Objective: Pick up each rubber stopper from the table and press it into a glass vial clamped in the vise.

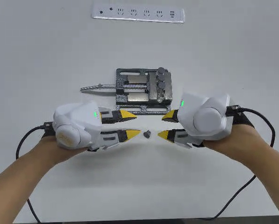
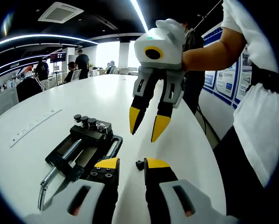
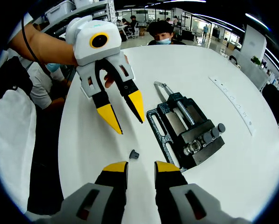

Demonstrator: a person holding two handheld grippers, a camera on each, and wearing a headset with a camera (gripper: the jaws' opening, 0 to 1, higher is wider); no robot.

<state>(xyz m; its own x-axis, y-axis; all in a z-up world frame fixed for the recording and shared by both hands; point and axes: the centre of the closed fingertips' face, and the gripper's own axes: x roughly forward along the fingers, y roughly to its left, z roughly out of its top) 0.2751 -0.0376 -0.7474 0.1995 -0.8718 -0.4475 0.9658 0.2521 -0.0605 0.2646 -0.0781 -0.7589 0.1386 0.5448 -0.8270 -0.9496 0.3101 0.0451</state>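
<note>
You held left gripper (image 1: 137, 123) and right gripper (image 1: 160, 127) with jaws apart, both empty, tips facing across small gap. One loose rubber stopper (image 1: 147, 134) lay on table (image 1: 232, 60) between tips, near vise (image 1: 132, 93). Nearest vial (image 1: 160, 96) looked open, other three vials (image 1: 161, 78) looked capped.

Risks:
- Stopper was small and round: off-centre pinch likely to squirt or roll it away.
- Grippers sat close: tips could clash if both reached.
- Tilted grasp would seat stopper crooked.
- Hard press might crack glass.

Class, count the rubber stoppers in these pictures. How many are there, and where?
4. Three stoppers sit in a row in the vise; one loose stopper lies on the table beside it. Others may be hidden.
</note>
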